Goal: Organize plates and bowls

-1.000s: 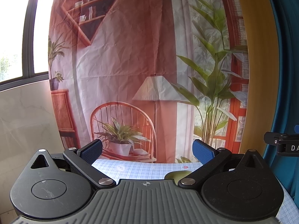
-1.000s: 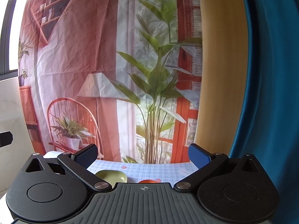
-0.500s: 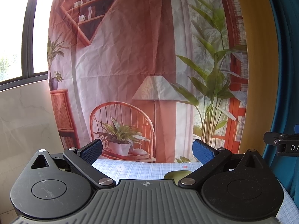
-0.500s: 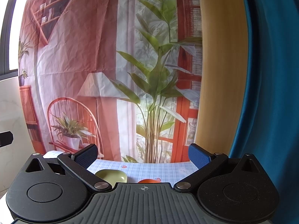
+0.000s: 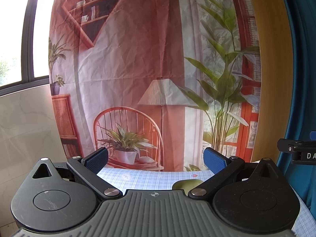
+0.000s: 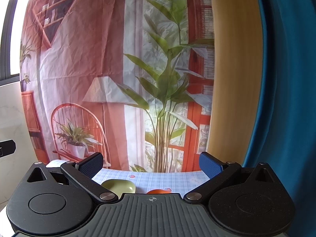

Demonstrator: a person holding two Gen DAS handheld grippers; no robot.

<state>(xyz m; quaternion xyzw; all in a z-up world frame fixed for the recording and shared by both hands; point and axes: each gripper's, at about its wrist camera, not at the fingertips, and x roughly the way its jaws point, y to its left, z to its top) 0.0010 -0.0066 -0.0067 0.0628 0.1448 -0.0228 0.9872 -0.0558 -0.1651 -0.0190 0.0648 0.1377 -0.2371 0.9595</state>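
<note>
A green dish [image 6: 118, 185] lies on the blue checked tablecloth [image 6: 158, 179], low in the right wrist view, mostly behind the gripper body. An orange dish [image 6: 158, 191] peeks out just right of it. The green dish also shows in the left wrist view [image 5: 187, 183]. My right gripper [image 6: 151, 164] is open and empty, held above the table and pointing at the backdrop. My left gripper [image 5: 156, 158] is open and empty, also raised above the tablecloth [image 5: 142, 177].
A printed backdrop [image 5: 148, 69] with a chair, lamp and plants hangs behind the table. A blue curtain [image 6: 286, 98] and wooden post [image 6: 233, 79] stand at the right. The right gripper's side [image 5: 298, 154] shows at the left view's right edge.
</note>
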